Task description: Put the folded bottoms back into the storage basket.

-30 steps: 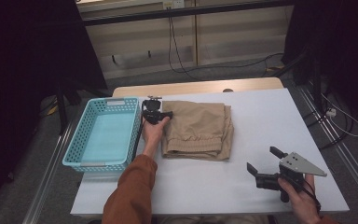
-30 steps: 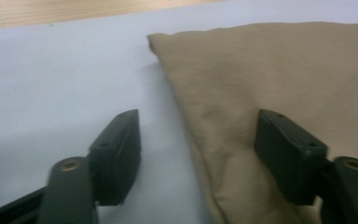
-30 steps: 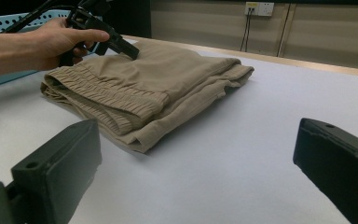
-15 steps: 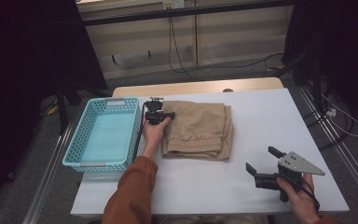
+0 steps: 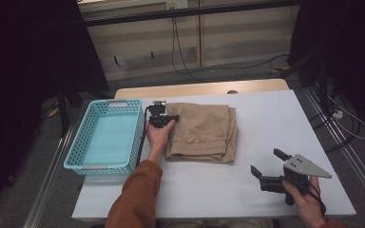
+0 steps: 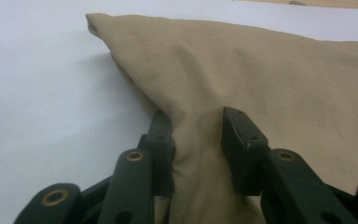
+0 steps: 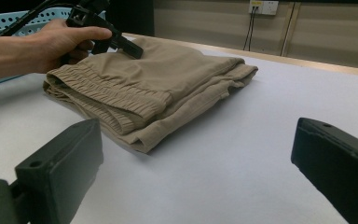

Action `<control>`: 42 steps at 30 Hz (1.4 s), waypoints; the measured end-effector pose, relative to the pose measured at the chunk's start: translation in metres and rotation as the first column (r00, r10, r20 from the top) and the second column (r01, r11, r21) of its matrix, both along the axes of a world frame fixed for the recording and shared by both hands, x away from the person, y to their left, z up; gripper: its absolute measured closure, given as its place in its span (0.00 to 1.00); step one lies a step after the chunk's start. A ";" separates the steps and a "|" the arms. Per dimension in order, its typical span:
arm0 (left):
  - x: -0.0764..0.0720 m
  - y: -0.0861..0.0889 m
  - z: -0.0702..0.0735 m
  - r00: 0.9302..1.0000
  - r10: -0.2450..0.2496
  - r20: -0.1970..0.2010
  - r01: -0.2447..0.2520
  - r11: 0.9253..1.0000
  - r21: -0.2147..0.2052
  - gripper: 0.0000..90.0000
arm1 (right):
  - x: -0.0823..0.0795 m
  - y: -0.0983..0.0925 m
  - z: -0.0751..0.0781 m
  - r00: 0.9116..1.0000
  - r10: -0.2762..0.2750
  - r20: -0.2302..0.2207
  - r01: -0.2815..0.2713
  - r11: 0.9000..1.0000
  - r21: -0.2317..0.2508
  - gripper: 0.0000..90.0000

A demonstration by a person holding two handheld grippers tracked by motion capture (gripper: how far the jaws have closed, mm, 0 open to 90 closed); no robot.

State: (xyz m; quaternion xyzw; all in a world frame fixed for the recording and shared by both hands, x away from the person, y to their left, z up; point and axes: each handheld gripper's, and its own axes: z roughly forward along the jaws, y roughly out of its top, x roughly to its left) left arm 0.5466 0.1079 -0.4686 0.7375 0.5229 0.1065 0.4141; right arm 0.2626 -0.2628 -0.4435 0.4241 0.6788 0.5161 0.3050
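Tan folded shorts [image 5: 203, 132] lie in the middle of the white table [image 5: 266, 118], elastic waistband toward the near side. My left gripper [image 5: 159, 118] rests at the shorts' far left corner. Its own view has the jaws pinching a raised ridge of the tan cloth [image 6: 307, 84] between the pads [image 6: 161, 140]. My right gripper [image 5: 268, 162] hovers low near the table's front right, jaws wide open with nothing between them, pointing at the shorts [image 7: 158, 79]. The left gripper [image 7: 121, 44] and the hand holding it appear at the top left of the right gripper view.
A light blue plastic basket [image 5: 78, 145] stands at the table's left, right beside the left hand; its rim [image 7: 9, 21] also appears in the right gripper view. Bare white table lies between the shorts and the right gripper. Cables hang along the back wall.
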 end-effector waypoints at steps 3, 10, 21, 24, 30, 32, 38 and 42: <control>0.001 0.001 -0.001 1.000 -0.014 -0.023 0.013 1.000 -0.018 0.88 | 0.000 0.000 0.000 1.000 -0.001 -0.001 0.001 1.000 0.003 0.02; 0.000 0.005 0.000 0.999 -0.022 -0.041 0.019 0.997 -0.072 0.95 | 0.000 -0.002 0.000 1.000 -0.010 0.003 0.010 1.000 -0.001 0.02; -0.007 0.009 0.014 1.000 -0.006 0.006 0.007 0.992 -0.129 0.96 | -0.001 -0.003 0.000 1.000 -0.011 0.003 0.011 1.000 0.002 0.02; -0.009 0.011 0.024 0.999 -0.019 0.027 0.022 0.990 -0.137 0.96 | 0.000 -0.002 0.000 1.000 -0.010 0.005 0.010 1.000 0.002 0.02; -0.014 0.011 0.034 0.998 -0.034 0.060 0.042 0.990 -0.133 0.96 | 0.000 -0.002 0.000 1.000 -0.012 0.004 0.012 1.000 0.002 0.02; -0.015 0.009 0.037 0.997 -0.030 0.072 0.039 0.990 -0.132 0.96 | 0.000 -0.002 0.000 1.000 -0.012 0.005 0.012 1.000 0.002 0.02; -0.018 0.008 0.047 0.994 -0.038 0.098 0.052 0.989 -0.140 0.96 | 0.000 -0.003 0.000 1.000 -0.013 0.004 0.013 1.000 0.006 0.02; -0.020 0.006 0.055 0.993 -0.040 0.114 0.057 0.987 -0.150 0.96 | 0.000 -0.003 0.000 1.000 -0.012 0.003 0.012 1.000 0.006 0.02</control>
